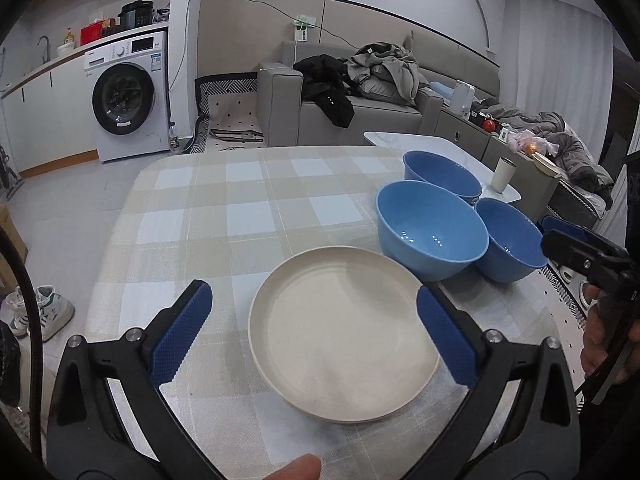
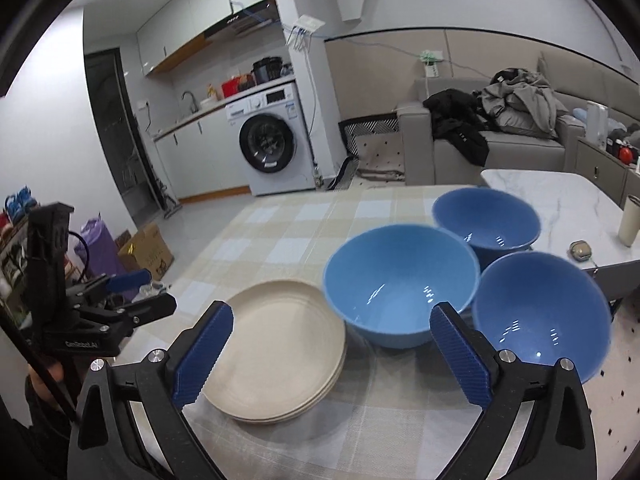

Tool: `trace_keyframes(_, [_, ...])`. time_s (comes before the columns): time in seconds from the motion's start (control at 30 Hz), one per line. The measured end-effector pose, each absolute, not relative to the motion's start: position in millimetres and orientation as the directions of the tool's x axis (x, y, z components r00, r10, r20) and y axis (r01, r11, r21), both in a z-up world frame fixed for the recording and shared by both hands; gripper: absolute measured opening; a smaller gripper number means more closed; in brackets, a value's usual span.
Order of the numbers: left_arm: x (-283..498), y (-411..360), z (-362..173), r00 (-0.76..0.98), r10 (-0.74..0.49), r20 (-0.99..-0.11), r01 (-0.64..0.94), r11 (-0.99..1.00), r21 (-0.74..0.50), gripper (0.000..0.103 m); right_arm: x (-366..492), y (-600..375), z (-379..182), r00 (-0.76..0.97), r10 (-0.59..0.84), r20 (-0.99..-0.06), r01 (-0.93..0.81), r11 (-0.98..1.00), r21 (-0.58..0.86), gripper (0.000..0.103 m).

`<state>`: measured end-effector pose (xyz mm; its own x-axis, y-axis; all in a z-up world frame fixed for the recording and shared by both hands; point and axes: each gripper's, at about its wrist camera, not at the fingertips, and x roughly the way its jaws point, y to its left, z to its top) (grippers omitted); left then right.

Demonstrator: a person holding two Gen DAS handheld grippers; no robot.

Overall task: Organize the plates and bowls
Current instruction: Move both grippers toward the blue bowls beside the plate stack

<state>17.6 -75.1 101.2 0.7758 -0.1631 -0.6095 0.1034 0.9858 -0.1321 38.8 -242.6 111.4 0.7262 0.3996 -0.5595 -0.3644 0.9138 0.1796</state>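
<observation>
A stack of cream plates lies on the checked tablecloth. Three blue bowls stand to its right: a light blue one next to the stack, a darker one behind it, and another darker one at the right. My left gripper is open and empty, with the plate stack between its fingers. My right gripper is open and empty in front of the light blue bowl; it also shows in the left wrist view.
A marble side table with a cream cup stands behind the bowls. A grey sofa with clothes, a washing machine and shoes on the floor surround the table. The left gripper shows in the right wrist view.
</observation>
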Motion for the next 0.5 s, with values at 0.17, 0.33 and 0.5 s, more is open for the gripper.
trace_keyframes(0.17, [30.2,-90.2,115.7,0.766,-0.195,-0.612,0.124,0.98,-0.158,0.102,31.8,-277.8,143.1,0.765,0.4,-0.505,-0.33,0.916,0.227,0.102])
trace_keyframes(0.33, [49.2,-105.7,124.7,0.752,-0.224,-0.62,0.147,0.974,-0.174,0.102,28.5,-302.9,165.3,0.793,0.364,-0.489,-0.293,0.931,0.219,0.102])
trace_keyframes(0.5, [66.5,-123.4,135.6,0.746,-0.248,-0.618,0.168,0.968,-0.184,0.102,30.1,-325.7,182.6,0.81,0.348,-0.472,-0.264,0.935,0.236,0.102])
